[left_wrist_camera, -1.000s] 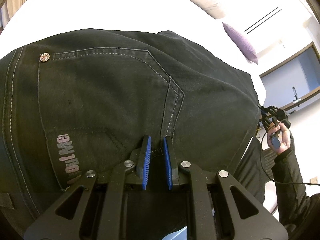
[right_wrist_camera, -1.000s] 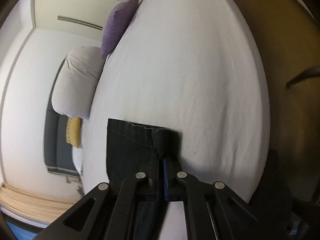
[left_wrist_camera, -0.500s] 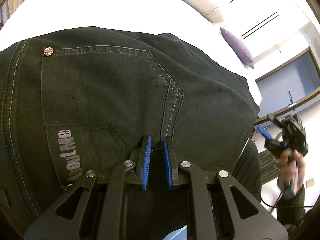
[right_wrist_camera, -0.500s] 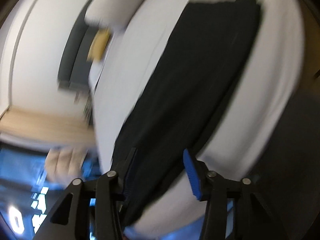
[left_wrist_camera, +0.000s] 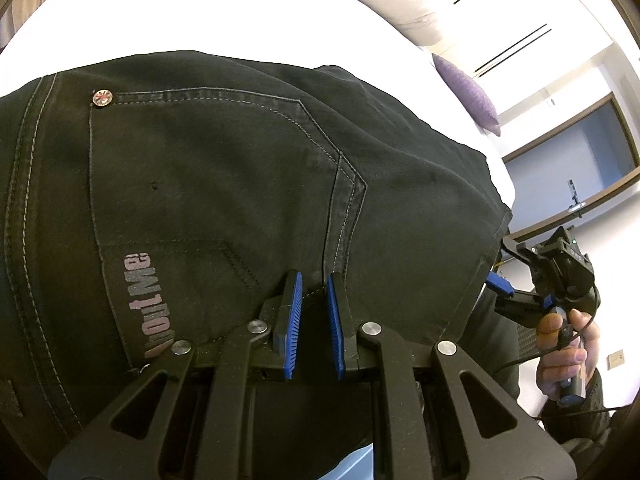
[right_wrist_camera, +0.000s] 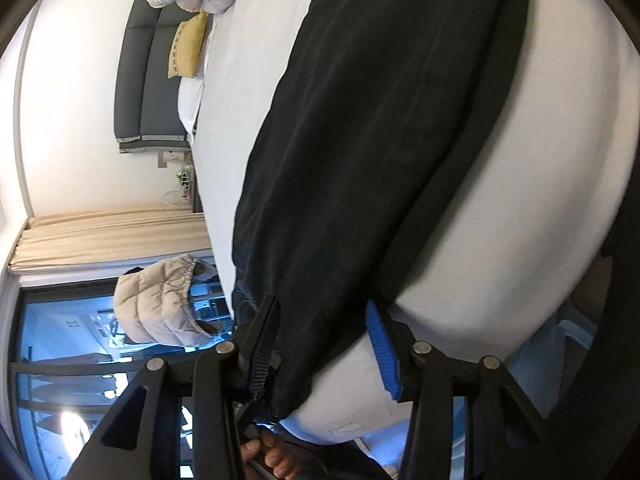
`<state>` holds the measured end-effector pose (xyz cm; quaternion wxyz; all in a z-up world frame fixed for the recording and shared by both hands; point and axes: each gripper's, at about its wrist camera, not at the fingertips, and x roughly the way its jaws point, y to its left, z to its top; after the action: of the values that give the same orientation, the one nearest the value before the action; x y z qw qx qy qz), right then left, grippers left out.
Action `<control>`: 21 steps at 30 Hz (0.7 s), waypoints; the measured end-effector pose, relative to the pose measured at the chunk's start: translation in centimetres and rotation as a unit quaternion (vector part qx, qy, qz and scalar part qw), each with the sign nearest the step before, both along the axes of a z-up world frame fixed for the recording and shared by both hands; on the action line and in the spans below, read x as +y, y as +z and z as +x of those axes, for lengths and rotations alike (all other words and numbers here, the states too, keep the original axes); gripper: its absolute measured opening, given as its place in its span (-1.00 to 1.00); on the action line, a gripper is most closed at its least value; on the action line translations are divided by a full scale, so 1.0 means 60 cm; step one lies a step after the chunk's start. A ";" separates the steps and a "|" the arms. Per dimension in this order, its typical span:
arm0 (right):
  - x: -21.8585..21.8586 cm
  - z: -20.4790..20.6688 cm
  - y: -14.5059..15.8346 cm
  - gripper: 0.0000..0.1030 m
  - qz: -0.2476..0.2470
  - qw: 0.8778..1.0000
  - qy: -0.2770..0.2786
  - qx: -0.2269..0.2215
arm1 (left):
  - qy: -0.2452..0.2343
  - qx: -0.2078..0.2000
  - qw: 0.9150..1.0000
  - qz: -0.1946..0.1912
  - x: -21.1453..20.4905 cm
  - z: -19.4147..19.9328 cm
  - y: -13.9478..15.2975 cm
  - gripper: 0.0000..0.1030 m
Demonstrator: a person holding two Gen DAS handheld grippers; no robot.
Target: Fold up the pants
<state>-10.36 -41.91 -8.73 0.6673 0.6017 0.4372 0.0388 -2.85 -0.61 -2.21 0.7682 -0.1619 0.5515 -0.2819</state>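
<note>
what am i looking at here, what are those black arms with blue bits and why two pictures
There is no robot here. A person holds a hand tool in each hand, and each tool carries its own camera looking forward along its two jaws, so you get one picture per hand.

The left wrist view shows the left gripper: black arms with blue ribbed pads, nearly closed, pinching black jeans near the back pocket. The jeans lie on a white bed. At the right edge you see the person's right hand holding the other tool.

The right wrist view shows the right gripper with its jaws apart, gripping nothing; a trouser leg stretches away across the bed. A yellow pillow lies at the headboard.
</note>
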 end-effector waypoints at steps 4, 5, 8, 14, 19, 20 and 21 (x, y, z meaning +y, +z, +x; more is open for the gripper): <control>0.008 0.011 -0.010 -0.10 0.009 1.000 0.003 -0.005 | 0.001 0.000 1.000 -0.001 0.000 0.000 0.002 -0.75; 0.007 0.013 -0.015 -0.13 0.014 1.000 0.001 -0.004 | 0.001 0.000 1.000 -0.001 0.000 0.000 0.002 -0.75; 0.005 0.019 -0.025 -0.54 0.021 1.000 -0.001 -0.006 | 0.001 0.000 1.000 -0.001 -0.001 -0.001 0.002 -0.75; 0.003 0.002 -0.023 -0.93 -0.023 1.000 0.006 0.005 | -0.004 0.001 1.000 -0.002 0.000 -0.001 0.002 -0.75; 0.003 -0.017 -0.029 -0.95 -0.017 1.000 -0.003 0.011 | -0.004 0.002 1.000 -0.001 0.002 -0.001 0.004 -0.75; 0.004 -0.020 -0.031 -0.95 -0.014 1.000 -0.003 0.010 | -0.003 0.002 1.000 -0.001 0.002 -0.001 0.003 -0.75; 0.003 -0.022 -0.035 -0.96 -0.011 1.000 -0.003 0.009 | -0.003 0.002 1.000 -0.002 0.001 0.000 0.003 -0.75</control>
<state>-11.70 -41.75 -10.80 0.6702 0.5958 0.4417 0.0269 -2.83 -0.54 -2.01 0.7660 -0.1625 0.5532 -0.2843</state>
